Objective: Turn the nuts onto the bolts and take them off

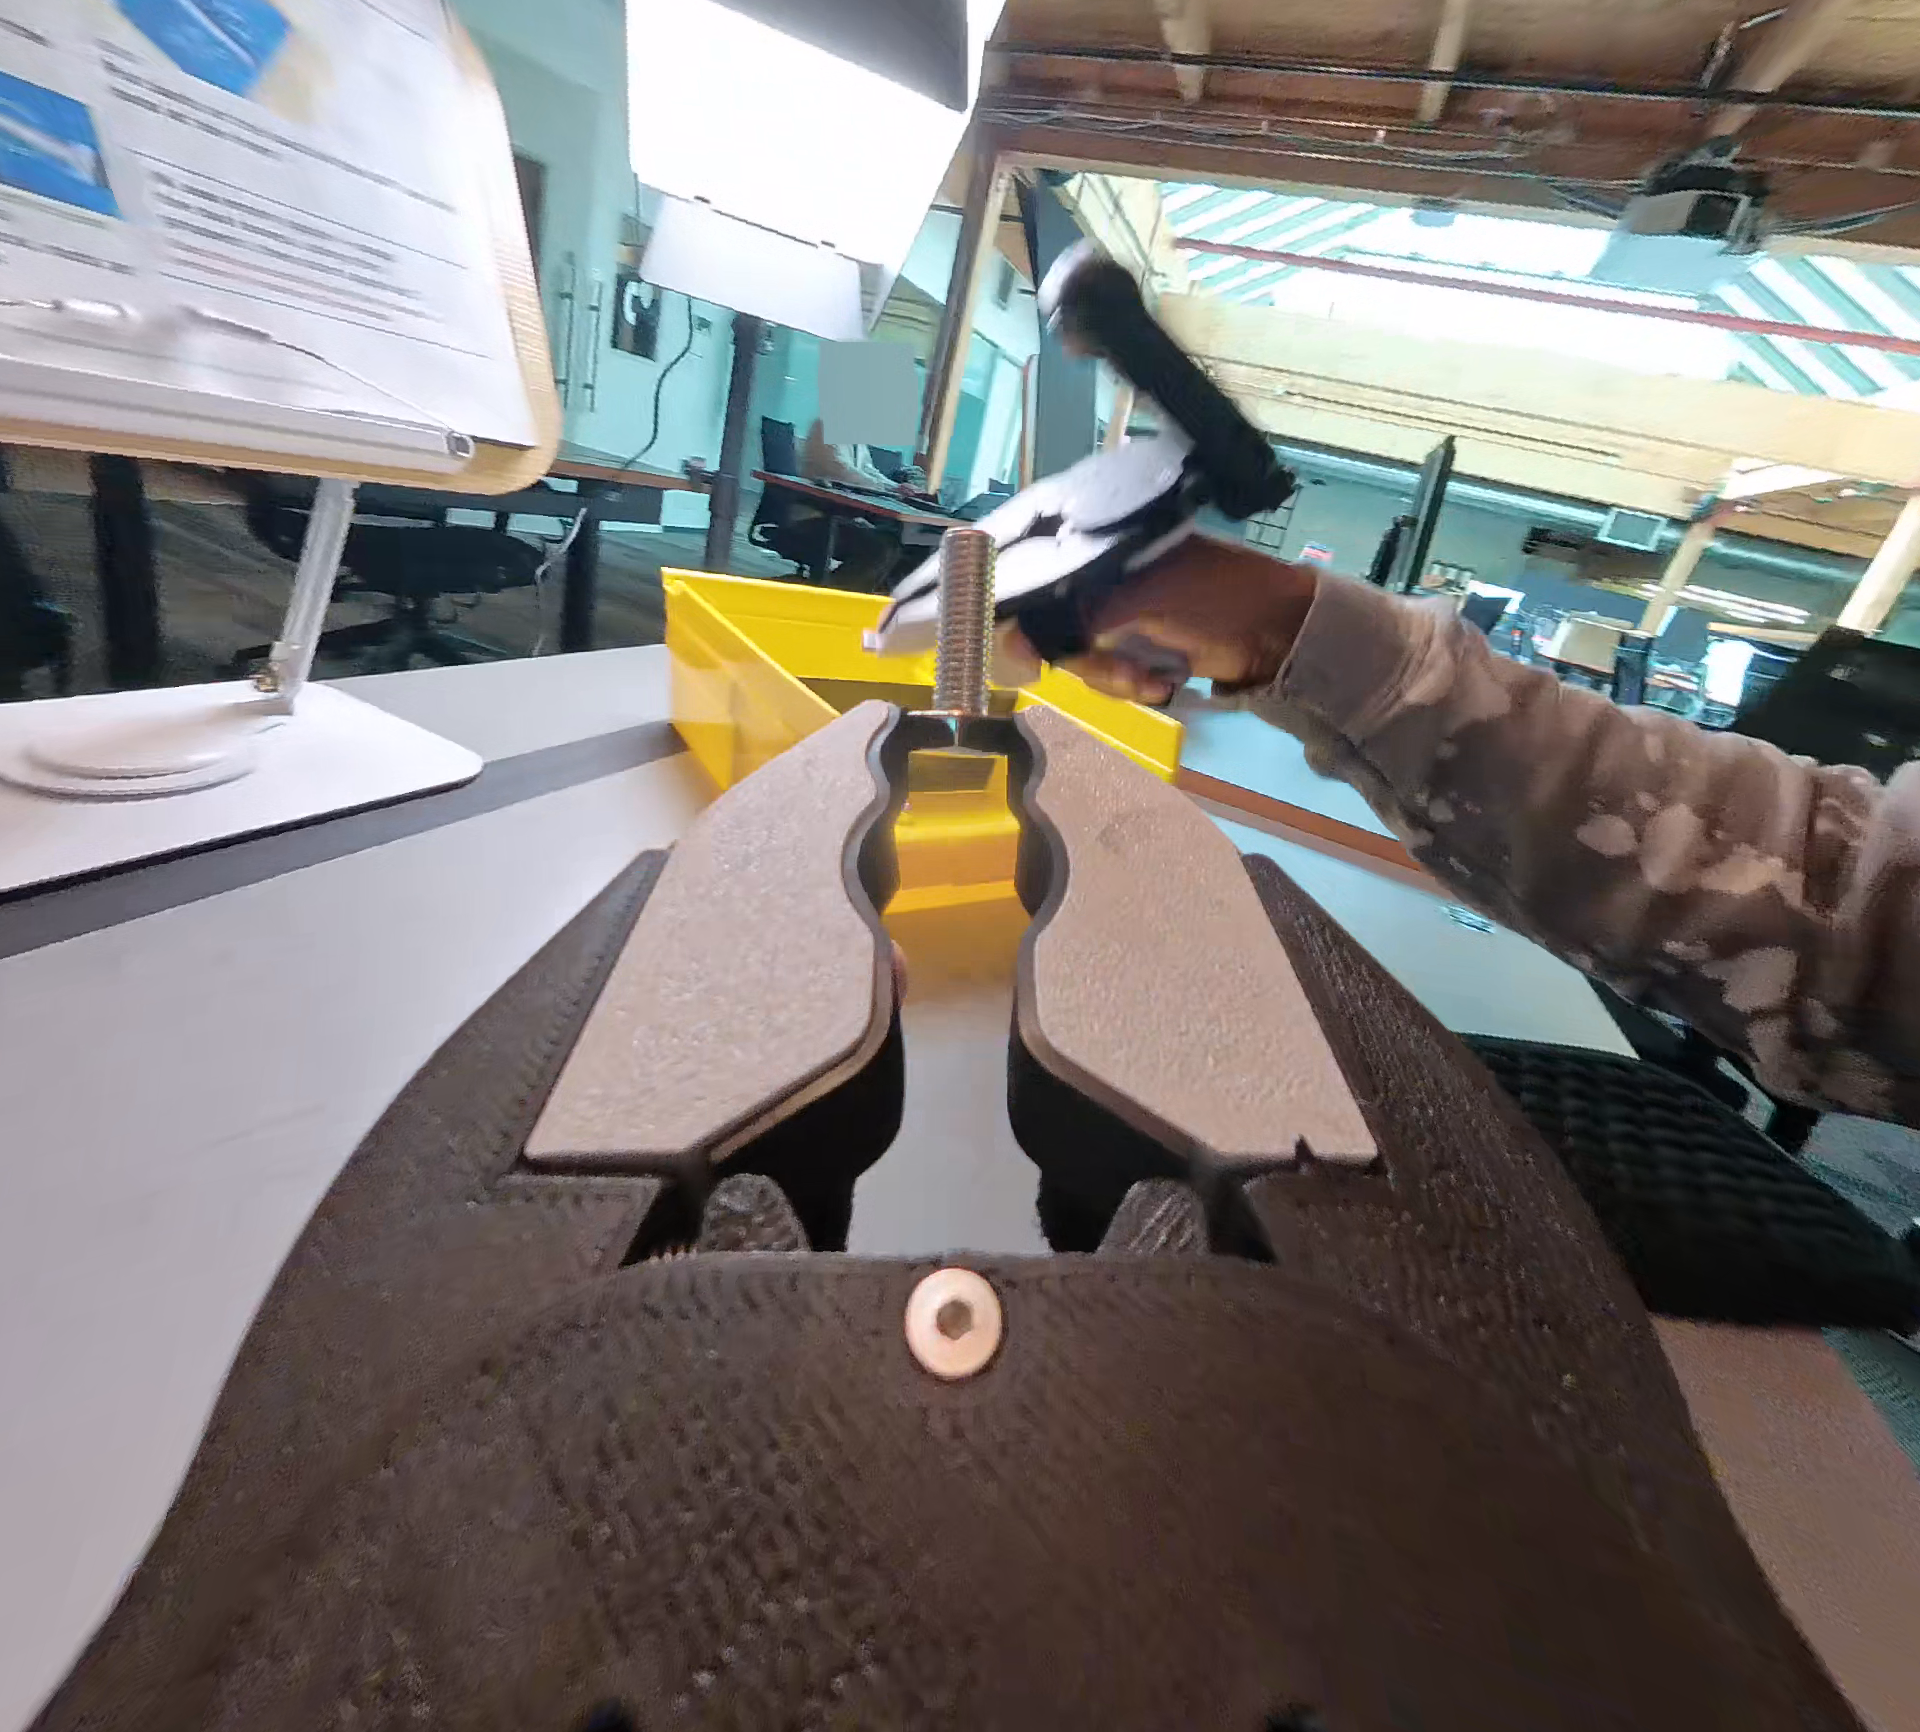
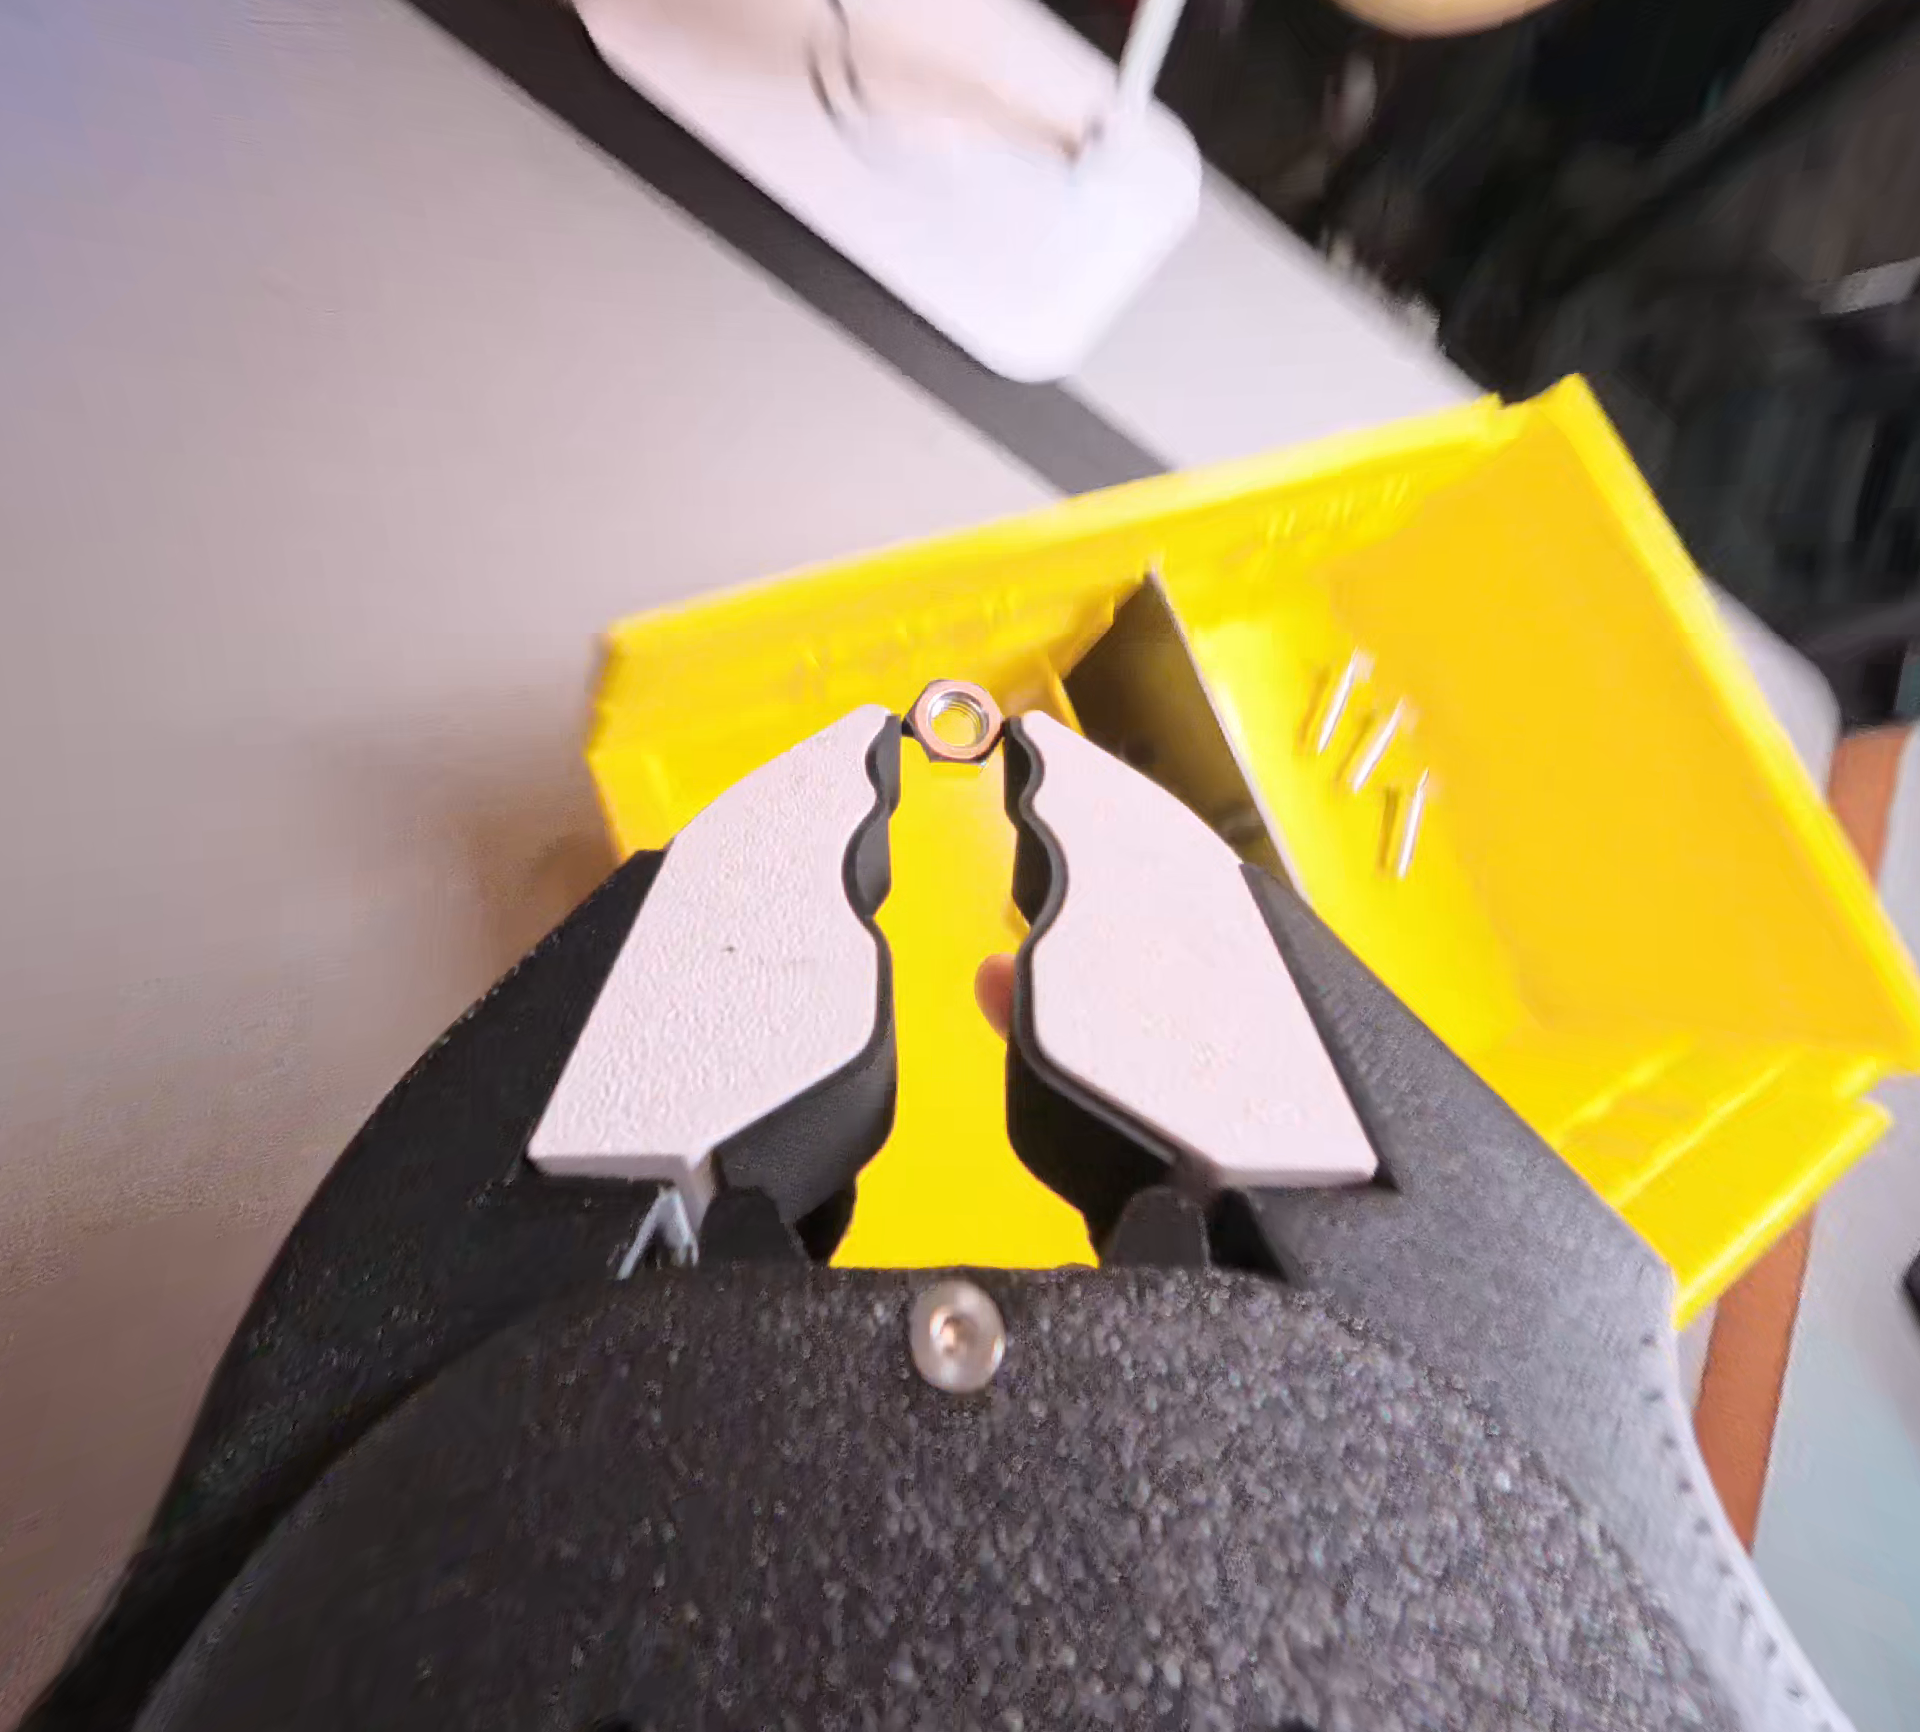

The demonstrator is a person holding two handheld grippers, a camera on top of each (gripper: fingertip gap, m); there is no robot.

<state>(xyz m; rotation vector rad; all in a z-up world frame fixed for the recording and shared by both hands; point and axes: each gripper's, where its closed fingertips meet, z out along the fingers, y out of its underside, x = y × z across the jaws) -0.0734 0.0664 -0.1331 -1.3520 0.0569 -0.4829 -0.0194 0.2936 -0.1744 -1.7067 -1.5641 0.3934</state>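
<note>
At the far left of the left wrist view, a document stand [image 1: 208, 726] rests on the table [image 1: 260, 1059]. At centre, the left gripper [image 1: 956, 732] is clamped on the head of a bolt [image 1: 964, 617], holding it upright with the threaded shank bare; no nut is on it. Behind it sits the yellow bin [image 1: 748, 643], and to the right the right gripper [image 1: 914, 622] hangs just behind the shank. In the right wrist view, the right gripper [image 2: 953, 732] is clamped on a hex nut [image 2: 953, 732] at its tips, bore facing the camera, above the yellow bin [image 2: 1558, 799]. Assessment: both parts are gripped; alignment, threading on and removal remain.
</note>
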